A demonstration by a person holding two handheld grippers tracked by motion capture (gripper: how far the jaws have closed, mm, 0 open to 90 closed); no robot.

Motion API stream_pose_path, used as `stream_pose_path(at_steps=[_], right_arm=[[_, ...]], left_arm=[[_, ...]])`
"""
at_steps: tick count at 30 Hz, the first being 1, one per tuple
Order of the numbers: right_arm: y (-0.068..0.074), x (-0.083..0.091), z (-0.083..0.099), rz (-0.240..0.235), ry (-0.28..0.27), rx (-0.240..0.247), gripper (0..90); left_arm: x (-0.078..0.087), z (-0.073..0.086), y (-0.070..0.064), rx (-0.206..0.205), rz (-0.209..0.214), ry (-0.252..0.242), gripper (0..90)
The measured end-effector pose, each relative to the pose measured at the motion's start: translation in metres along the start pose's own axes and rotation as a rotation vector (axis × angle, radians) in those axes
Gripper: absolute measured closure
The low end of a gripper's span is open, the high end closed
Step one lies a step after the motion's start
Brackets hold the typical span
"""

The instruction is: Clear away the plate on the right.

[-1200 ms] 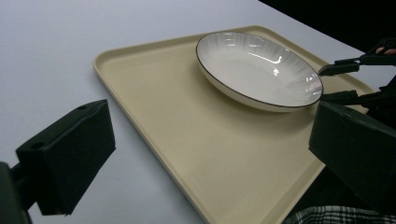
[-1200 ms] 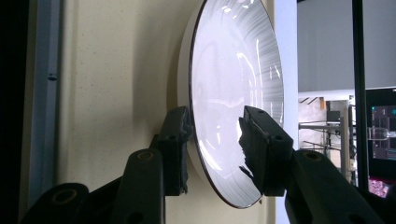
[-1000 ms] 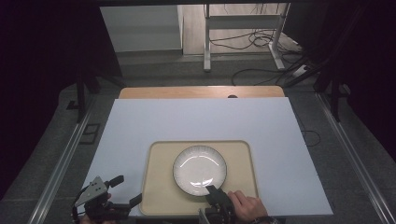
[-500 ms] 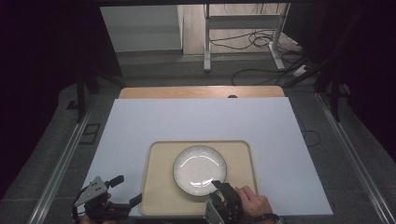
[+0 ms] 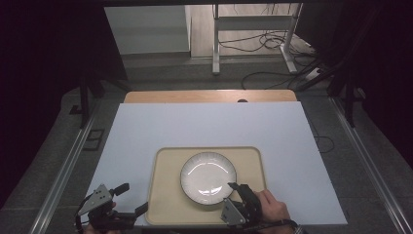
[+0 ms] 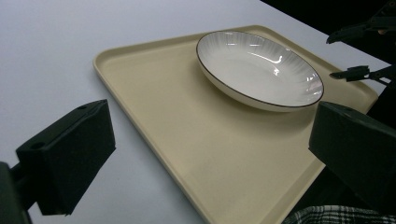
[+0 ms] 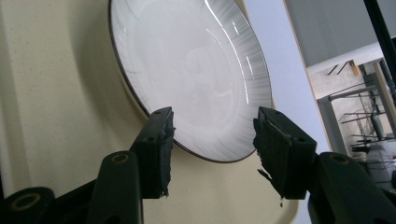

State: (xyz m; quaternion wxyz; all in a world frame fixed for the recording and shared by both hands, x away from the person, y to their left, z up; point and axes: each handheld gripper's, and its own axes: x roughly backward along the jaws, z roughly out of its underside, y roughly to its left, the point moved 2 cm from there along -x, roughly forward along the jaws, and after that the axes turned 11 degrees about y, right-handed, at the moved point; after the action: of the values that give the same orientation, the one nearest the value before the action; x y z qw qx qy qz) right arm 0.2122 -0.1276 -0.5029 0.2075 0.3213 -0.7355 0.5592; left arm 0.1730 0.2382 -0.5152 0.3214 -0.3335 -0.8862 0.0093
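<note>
Plate, white with fine radial ribbing and a thin dark rim, lay flat on a beige tray, toward the tray's far half and roughly midway across it. The tray rested near the front edge of a white table, whose far end showed a strip of bare wood.

Right gripper, held in a hand at the tray's near right corner, pointed at the plate's near right rim. In the right gripper view its two black jaws stood spread apart, one at either side of the rim's near arc; the left-hand jaw appeared just beside or touching the rim, though contact could not be confirmed. Nothing was clamped between them.

Left gripper hovered off the tray's near left corner, above the table edge. In the left gripper view its jaws were spread wide, framing the tray and the plate beyond, and grasped nothing. A patch of checked fabric showed at that view's bottom edge.
</note>
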Motion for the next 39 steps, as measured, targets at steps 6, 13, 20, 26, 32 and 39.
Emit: stream_pose_path(at_steps=[6,13,20,26,32,39], right_arm=[[-0.007,0.002,0.007,-0.015,-0.004,-0.058,45.5],[-0.013,0.001,0.016,-0.028,-0.002,-0.105,44.0],[-0.019,-0.001,0.025,-0.038,0.003,-0.156,42.5],[-0.024,-0.003,0.033,-0.056,0.013,-0.192,40.7],[-0.029,-0.005,0.041,-0.078,0.009,-0.248,38.8],[-0.036,-0.004,0.049,-0.116,-0.001,-0.319,34.4]], left_arm=[[0.0,0.0,0.0,0.0,0.0,0.0,0.1],[0.0,0.0,0.0,0.001,0.0,-0.001,0.1],[0.0,0.0,0.0,0.0,0.001,0.0,0.0],[0.0,0.0,0.0,0.0,0.001,0.001,0.0],[0.0,0.0,0.0,0.001,0.002,0.002,0.1],[0.0,0.0,0.0,0.002,0.001,0.004,0.1]])
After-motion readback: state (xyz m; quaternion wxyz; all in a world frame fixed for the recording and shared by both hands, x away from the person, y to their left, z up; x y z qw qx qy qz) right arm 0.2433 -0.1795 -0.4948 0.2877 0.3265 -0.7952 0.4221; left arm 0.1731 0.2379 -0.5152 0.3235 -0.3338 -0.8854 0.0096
